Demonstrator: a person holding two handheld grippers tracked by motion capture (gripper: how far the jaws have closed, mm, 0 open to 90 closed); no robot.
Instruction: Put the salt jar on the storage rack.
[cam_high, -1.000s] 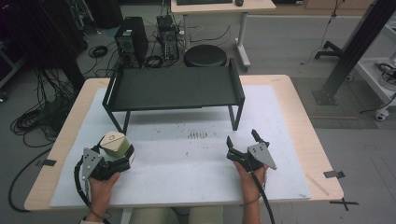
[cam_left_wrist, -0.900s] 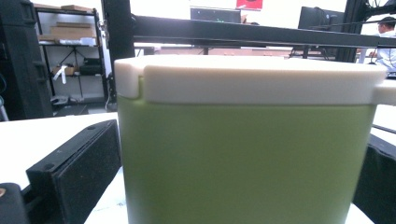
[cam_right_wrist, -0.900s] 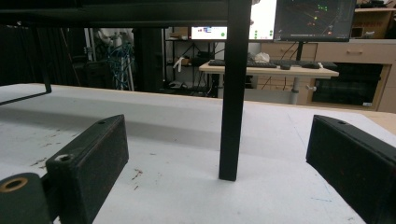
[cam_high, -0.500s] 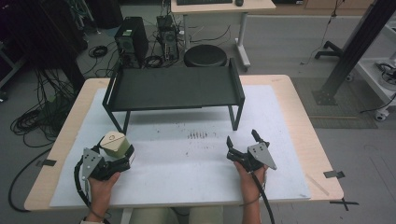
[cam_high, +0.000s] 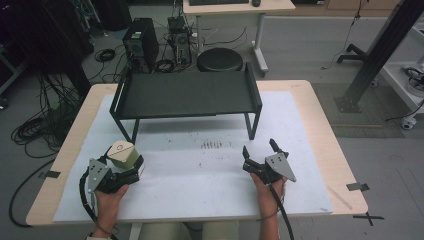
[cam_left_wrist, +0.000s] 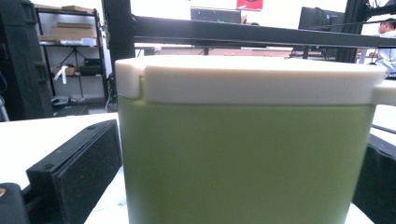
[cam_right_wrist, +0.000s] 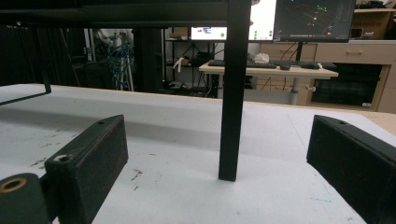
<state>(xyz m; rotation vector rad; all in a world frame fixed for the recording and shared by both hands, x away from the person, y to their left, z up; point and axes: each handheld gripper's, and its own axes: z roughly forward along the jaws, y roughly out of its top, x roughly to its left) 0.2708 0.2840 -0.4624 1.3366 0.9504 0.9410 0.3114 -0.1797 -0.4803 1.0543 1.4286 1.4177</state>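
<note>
Both hands low at the table's near edge, forearms in from below. Left gripper (cam_high: 131, 167) points up-right, jaws either side of the green container (cam_high: 125, 155) with white lid (cam_left_wrist: 247, 79); contact with its walls unclear, so can't tell if clamped. Container sits upright on the white mat (cam_high: 200, 175), front-left of the black rack (cam_high: 185, 95). Right gripper (cam_high: 260, 152) rests on mat, jaws wide apart, empty, facing rack's leg (cam_right_wrist: 232, 93).

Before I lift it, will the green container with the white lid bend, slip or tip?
The green container looks rigid, probably hard plastic, so it should not bend. Its smooth straight walls may slip between the left tool pads. It looks squat and flat-topped, so tipping seems unlikely; the white lid might lift off.
</note>
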